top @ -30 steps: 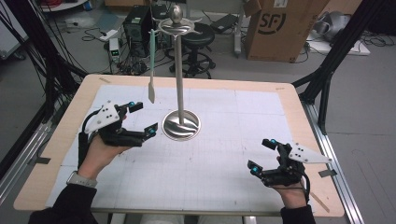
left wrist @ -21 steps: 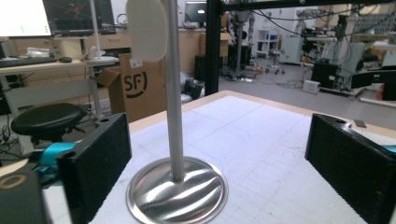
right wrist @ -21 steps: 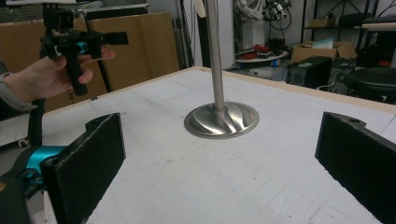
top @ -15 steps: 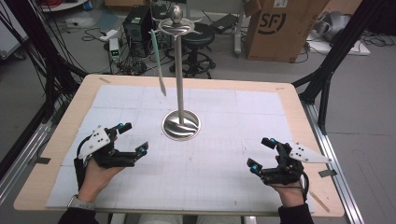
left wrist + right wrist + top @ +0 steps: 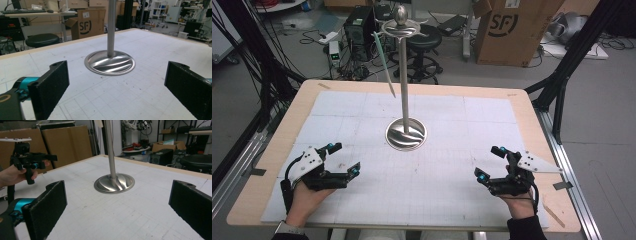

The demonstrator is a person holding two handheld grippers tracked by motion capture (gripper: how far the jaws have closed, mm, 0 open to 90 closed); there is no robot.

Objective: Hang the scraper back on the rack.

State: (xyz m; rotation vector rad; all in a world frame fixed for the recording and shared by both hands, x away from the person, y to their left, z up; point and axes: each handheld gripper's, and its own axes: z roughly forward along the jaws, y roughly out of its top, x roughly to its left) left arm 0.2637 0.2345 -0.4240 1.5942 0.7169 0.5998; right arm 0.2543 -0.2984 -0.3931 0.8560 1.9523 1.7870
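A polished metal stand rises mid-table, a thin pole (image 5: 402, 75) on a round dished base (image 5: 406, 134). From an arm at its top a pale green strip (image 5: 384, 62) hangs at a slant. My left gripper (image 5: 344, 157) is low over the mat at the near left, apart from the stand. Its jaws have just been opening and are wide with nothing between them. The left gripper view looks between the black pads (image 5: 53, 85) at the base (image 5: 110, 62). My right gripper (image 5: 488, 162) is at the near right, open and empty, facing the base (image 5: 114, 183).
A white gridded mat (image 5: 452, 170) covers the wooden table (image 5: 532, 125). Behind the table are a cardboard box (image 5: 507, 30), a black stool (image 5: 427, 45) and cables on the floor. The left gripper (image 5: 32, 160) shows in the right gripper view.
My left hand has come down and back toward the near left of the table, away from the stand. The green strip has swung from vertical to slanted. My right hand has stayed put.
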